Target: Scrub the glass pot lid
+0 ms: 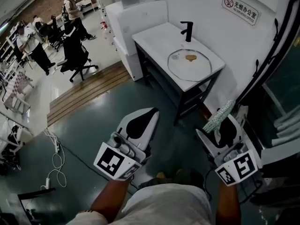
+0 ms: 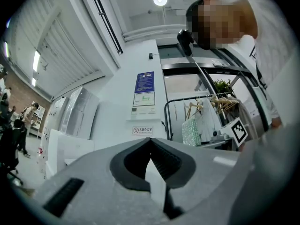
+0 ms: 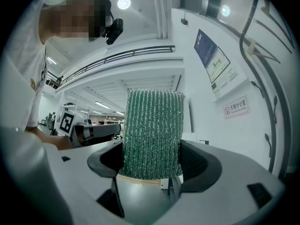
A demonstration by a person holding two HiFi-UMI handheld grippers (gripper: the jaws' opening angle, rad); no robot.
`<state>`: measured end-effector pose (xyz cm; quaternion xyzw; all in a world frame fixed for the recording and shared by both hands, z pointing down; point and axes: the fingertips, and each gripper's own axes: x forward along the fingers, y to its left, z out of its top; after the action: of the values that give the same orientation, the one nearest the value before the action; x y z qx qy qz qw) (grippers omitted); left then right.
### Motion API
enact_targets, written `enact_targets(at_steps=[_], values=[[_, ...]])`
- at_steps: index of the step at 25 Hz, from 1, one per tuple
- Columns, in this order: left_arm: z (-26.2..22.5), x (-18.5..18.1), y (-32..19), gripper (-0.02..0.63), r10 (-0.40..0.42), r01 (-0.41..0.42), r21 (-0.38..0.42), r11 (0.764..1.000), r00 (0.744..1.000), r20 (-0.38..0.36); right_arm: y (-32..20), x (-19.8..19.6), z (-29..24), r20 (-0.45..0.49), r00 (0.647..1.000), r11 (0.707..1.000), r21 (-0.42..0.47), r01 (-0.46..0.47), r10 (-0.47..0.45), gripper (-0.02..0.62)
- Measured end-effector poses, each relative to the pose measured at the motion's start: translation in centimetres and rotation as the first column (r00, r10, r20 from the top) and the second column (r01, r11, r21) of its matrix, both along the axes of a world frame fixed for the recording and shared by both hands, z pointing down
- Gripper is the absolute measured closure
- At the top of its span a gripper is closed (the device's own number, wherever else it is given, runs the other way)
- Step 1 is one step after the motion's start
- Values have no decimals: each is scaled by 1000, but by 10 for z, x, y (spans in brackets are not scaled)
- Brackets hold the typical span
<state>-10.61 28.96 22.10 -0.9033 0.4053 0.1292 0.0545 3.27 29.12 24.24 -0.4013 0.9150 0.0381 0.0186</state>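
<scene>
The round glass pot lid [image 1: 190, 63] lies flat on the white sink table [image 1: 154, 35], with a brown patch at its middle, just in front of a black faucet [image 1: 187, 31]. Both grippers hang well short of the table, over the dark floor. My left gripper [image 1: 149, 114] is shut with nothing in it; in the left gripper view its jaws [image 2: 150, 143] meet tip to tip. My right gripper [image 1: 223, 124] is shut on a green scrub sponge [image 1: 219, 116], which stands upright between the pads [image 3: 152, 130] in the right gripper view.
A white cabinet [image 1: 136, 13] stands left of the table. A wooden platform [image 1: 89, 90] lies on the floor, with a white cable [image 1: 55, 161] nearer me. Several people and office chairs [image 1: 75, 55] are at the far left. A no-smoking sign [image 1: 240, 9] hangs on the wall.
</scene>
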Motion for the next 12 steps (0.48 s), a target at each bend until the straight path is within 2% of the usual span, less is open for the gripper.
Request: enact_targets(at_steps=[7, 12], values=[[1, -23, -11, 591, -15, 15, 0, 1000, 1000, -18, -12, -9, -4, -28, 999, 1000, 8, -18, 18, 247], [4, -24, -24, 591, -20, 20, -5, 1000, 1000, -21, -27, -5, 0, -25, 999, 1000, 5, -26, 26, 247]])
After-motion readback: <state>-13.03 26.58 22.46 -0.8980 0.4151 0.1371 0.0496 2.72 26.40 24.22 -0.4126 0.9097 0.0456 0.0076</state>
